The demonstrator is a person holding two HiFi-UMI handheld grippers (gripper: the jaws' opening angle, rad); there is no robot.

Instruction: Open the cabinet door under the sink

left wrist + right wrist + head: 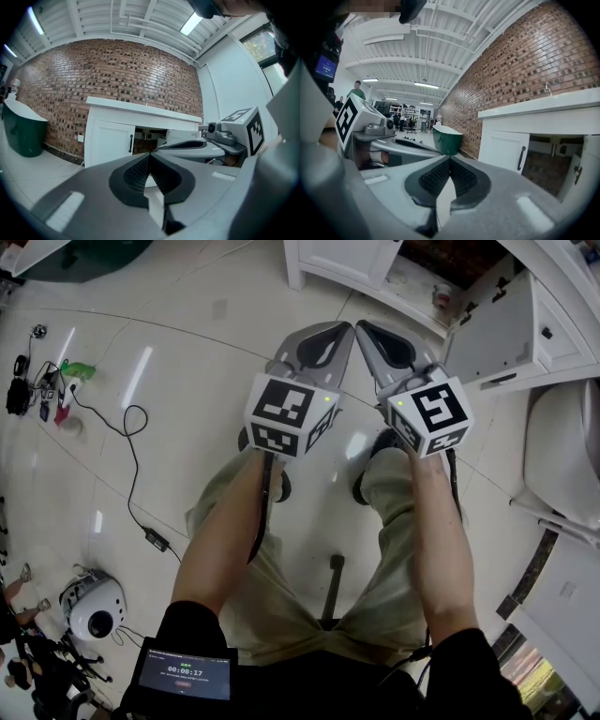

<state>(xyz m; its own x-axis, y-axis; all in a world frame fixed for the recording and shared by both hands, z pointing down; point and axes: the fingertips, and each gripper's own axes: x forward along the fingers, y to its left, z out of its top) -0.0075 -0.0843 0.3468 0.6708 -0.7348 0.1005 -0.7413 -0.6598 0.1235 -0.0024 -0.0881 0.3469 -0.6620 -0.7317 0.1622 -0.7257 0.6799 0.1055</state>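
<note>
Left gripper (149,157) and right gripper (450,161) both have jaws squeezed shut, holding nothing. The closed cabinet door (110,143) stands well ahead, next to an open side. Shut jaws could bump its handle (131,143) and slip off.

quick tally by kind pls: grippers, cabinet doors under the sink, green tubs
grippers: 2 (left gripper, right gripper, both shut and empty)
cabinet doors: 2 (closed door, open door)
green tub: 1
total: 5
</note>
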